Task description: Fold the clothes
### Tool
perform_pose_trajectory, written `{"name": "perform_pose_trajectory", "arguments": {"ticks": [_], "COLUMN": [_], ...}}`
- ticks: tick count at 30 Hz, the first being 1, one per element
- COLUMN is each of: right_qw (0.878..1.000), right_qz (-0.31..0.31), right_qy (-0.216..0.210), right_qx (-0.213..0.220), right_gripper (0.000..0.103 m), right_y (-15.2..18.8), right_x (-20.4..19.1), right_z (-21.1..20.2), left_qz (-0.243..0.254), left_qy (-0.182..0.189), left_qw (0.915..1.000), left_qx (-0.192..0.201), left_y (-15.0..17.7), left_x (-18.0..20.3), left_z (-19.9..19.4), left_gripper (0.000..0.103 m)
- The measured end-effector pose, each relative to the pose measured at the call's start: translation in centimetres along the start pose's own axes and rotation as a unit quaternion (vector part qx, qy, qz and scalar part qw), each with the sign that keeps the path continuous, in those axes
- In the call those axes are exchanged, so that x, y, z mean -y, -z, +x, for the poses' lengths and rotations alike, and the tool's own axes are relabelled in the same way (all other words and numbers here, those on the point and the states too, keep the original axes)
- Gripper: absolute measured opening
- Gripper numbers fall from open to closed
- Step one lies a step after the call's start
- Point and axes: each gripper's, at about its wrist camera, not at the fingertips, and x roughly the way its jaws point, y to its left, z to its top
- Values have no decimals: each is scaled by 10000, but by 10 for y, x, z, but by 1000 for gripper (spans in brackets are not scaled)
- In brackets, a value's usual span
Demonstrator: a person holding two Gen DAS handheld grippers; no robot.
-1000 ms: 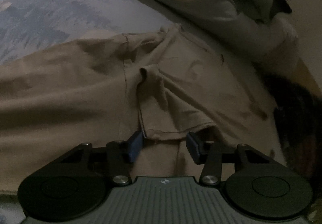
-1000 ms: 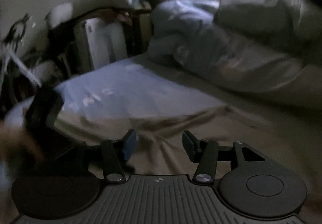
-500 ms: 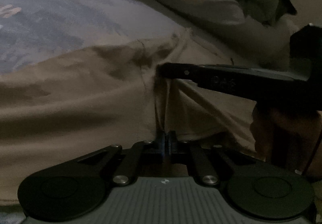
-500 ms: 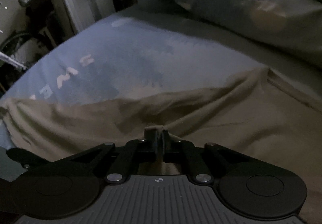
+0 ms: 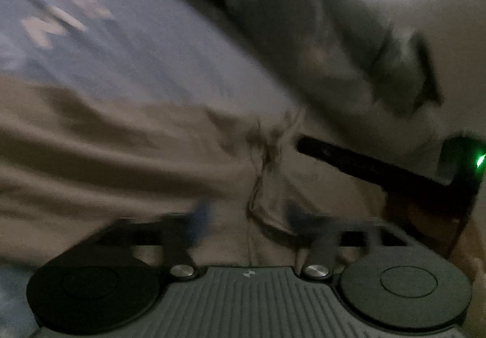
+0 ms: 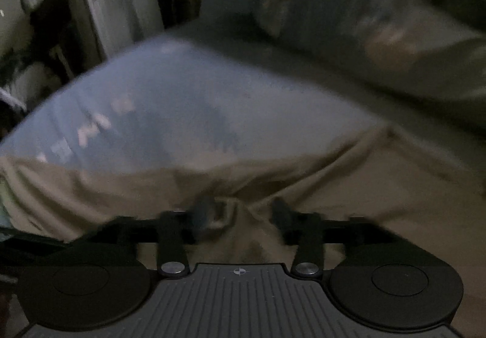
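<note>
1. Left wrist view, nearest: the left gripper [image 5: 247, 215] has its jaws spread wide and opening, the blue-padded fingers [image 5: 200, 213] blurred; a raised ridge of the tan garment [image 5: 106, 155] stands in the gap between them, and neither pad presses on it, so nothing is gripped.
2. Just beyond, that ridge runs up to a dark, puckered crease in the cloth; the garment lies spread over the bed from the left edge of the picture to past the middle.
3. To the right of the crease, the right gripper [image 5: 303, 145] reaches in from the right side as a dark bar, its tip just beside the crease; a green light [image 5: 480, 159] glows on its body.
4. Right wrist view, nearest: the right gripper [image 6: 240, 213] is partly spread and opening; a small hump of the tan garment [image 6: 379, 201] sits between the fingers, close to the left one; whether it touches is too blurred to tell.
5. Farther on, a blue sheet [image 6: 182, 101] with pale lettering lies under the garment's far edge.
6. Farthest, a rumpled grey-green duvet [image 6: 364, 34] is heaped across the back; a white radiator-like unit [image 6: 115, 13] stands beyond the bed at upper left.
</note>
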Motion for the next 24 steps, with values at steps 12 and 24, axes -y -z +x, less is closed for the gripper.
{"name": "perform_pose_trajectory", "arguments": {"ticks": [12,24], "right_qw": [9953,9933], "right_qz": [-327,-441], "right_qy": [-458,-727], "right_qx": [783,789], "right_gripper": [73,76], "right_y": [-10,-13], "right_x": [-59,-115], "right_z": [-100,-111], "left_qz": [-3319,-3363], "left_qy": [-1286,-1720], "left_qw": [8599,8572], "left_qx": [3660,3501], "left_y": [67,32], "left_x": [-186,-210], "left_z": [-209,-207], "left_gripper": [95,21]}}
